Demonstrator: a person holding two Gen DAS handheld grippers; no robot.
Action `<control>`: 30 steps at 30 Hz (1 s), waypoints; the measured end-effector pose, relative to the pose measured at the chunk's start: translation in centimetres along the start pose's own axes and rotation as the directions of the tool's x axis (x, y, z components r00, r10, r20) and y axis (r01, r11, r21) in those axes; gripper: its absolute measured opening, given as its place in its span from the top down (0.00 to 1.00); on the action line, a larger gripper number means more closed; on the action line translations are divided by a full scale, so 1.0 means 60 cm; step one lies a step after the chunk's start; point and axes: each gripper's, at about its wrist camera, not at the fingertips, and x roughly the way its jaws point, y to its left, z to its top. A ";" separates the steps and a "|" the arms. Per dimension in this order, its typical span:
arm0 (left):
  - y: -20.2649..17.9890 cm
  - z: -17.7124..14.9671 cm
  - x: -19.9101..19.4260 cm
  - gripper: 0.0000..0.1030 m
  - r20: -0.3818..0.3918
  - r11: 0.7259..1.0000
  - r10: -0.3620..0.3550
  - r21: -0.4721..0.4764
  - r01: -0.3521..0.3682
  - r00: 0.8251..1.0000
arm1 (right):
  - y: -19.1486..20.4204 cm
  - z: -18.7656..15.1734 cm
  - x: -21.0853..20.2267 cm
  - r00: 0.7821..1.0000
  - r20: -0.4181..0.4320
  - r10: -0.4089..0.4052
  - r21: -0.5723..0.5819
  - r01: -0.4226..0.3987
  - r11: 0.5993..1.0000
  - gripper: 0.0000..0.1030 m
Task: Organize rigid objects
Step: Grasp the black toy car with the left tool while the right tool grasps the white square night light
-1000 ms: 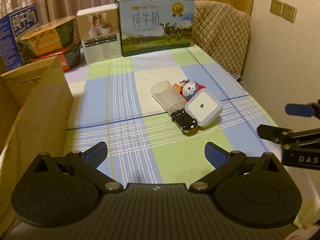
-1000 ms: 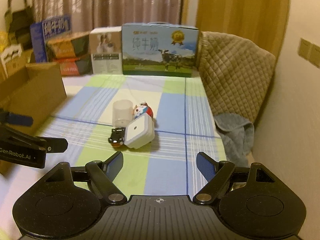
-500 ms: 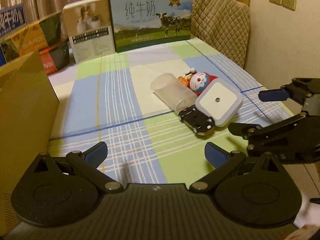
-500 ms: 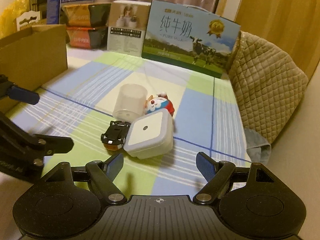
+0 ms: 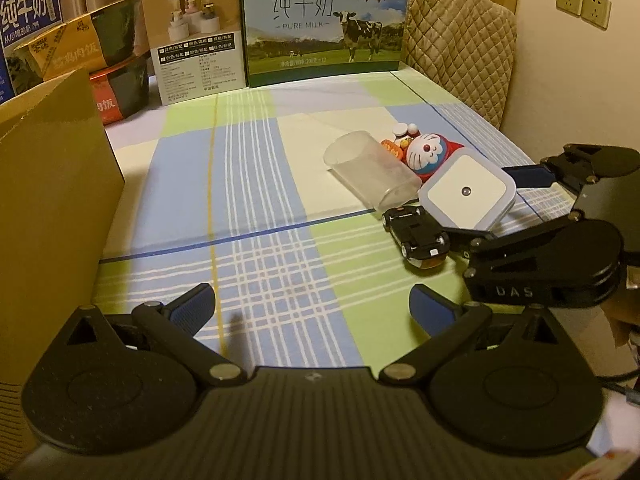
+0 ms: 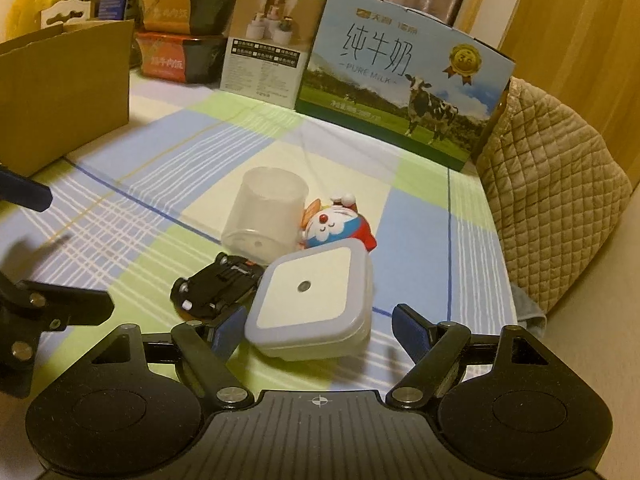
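Note:
A white square night light [image 6: 308, 292] leans on a black toy car [image 6: 216, 284] on the checked tablecloth [image 6: 420, 232]. Behind them lie a clear plastic cup [image 6: 264, 216] on its side and a blue-and-red cat figurine [image 6: 332, 228]. My right gripper [image 6: 320, 328] straddles the night light, its jaws closing. A gap still shows beside the right pad [image 6: 408, 328]. In the left wrist view the same night light [image 5: 466, 192], car [image 5: 416, 232], cup [image 5: 372, 172] and figurine [image 5: 428, 152] sit at the right. My left gripper [image 5: 312, 306] hangs open over bare cloth, nothing between its fingers.
An open cardboard box [image 5: 52, 200] stands along the left edge. At the back are a milk carton case [image 5: 324, 20], a white product box [image 5: 196, 40] and stacked food bowls [image 5: 80, 52]. A quilted chair back [image 5: 456, 48] rises at the far right corner.
Both grippers came lower over the table. My right gripper moved in on the cluster, rolled, and now has the night light between its fingers. The objects have not moved.

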 end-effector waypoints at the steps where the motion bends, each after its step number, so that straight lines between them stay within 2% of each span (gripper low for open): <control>1: 0.000 0.000 0.001 0.01 0.001 1.000 -0.004 -0.003 0.004 1.000 | -0.001 0.000 0.002 1.000 -0.003 0.006 0.000 -0.006 1.000 0.31; 2: -0.001 0.000 0.002 0.01 0.003 1.000 -0.008 -0.004 0.008 1.000 | -0.001 0.000 0.003 1.000 -0.004 0.013 0.002 -0.013 1.000 0.39; 7: -0.008 -0.001 0.007 0.06 0.002 0.999 -0.044 -0.007 0.044 0.999 | -0.014 0.002 -0.002 1.000 -0.002 0.025 0.055 -0.025 0.998 0.40; 16: -0.044 0.013 0.024 0.16 0.028 0.994 -0.108 0.021 0.107 0.994 | -0.060 -0.009 -0.041 1.000 -0.019 -0.025 0.215 0.029 0.976 0.40; 22: -0.066 0.025 0.048 0.32 0.047 0.991 -0.133 0.008 0.132 0.990 | -0.096 -0.015 -0.052 0.997 -0.043 -0.065 0.344 0.076 0.936 0.40; 25: -0.073 0.028 0.062 0.41 0.043 0.990 -0.140 -0.028 0.141 0.989 | -0.101 -0.017 -0.049 0.996 -0.058 -0.068 0.365 0.085 0.927 0.40; 27: -0.075 0.032 0.072 0.52 0.038 0.988 -0.142 -0.053 0.144 0.989 | -0.101 -0.017 -0.047 0.996 -0.060 -0.068 0.364 0.085 0.928 0.40; 30: -0.075 0.038 0.080 0.57 0.047 0.987 -0.136 -0.085 0.139 0.990 | -0.101 -0.018 -0.046 0.996 -0.060 -0.065 0.365 0.083 0.927 0.40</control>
